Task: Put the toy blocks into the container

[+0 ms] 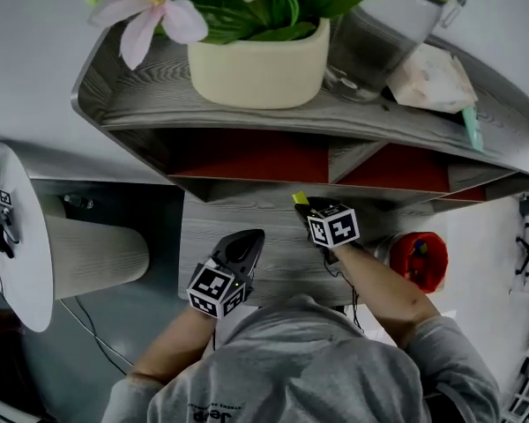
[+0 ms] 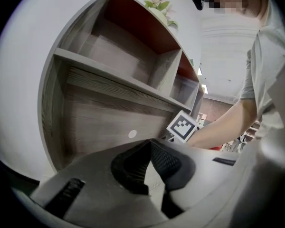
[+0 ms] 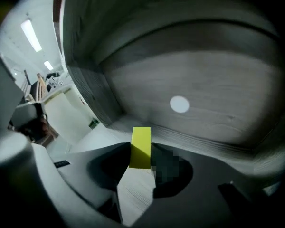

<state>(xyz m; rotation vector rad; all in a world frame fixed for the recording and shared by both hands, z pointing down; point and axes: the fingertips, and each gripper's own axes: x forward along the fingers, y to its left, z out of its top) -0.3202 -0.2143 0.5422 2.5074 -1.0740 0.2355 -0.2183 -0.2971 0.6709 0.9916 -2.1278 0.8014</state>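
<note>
Right gripper [image 3: 141, 152] closing, yellow block [image 3: 141, 145] between its jaws.

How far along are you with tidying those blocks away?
Done: something small seems to lie in the red tub already, though I can't tell what. In hand: the right claw is closing on a yellow block between its pads. Left: carrying it to the tub; the left claw is shut and empty.
</note>
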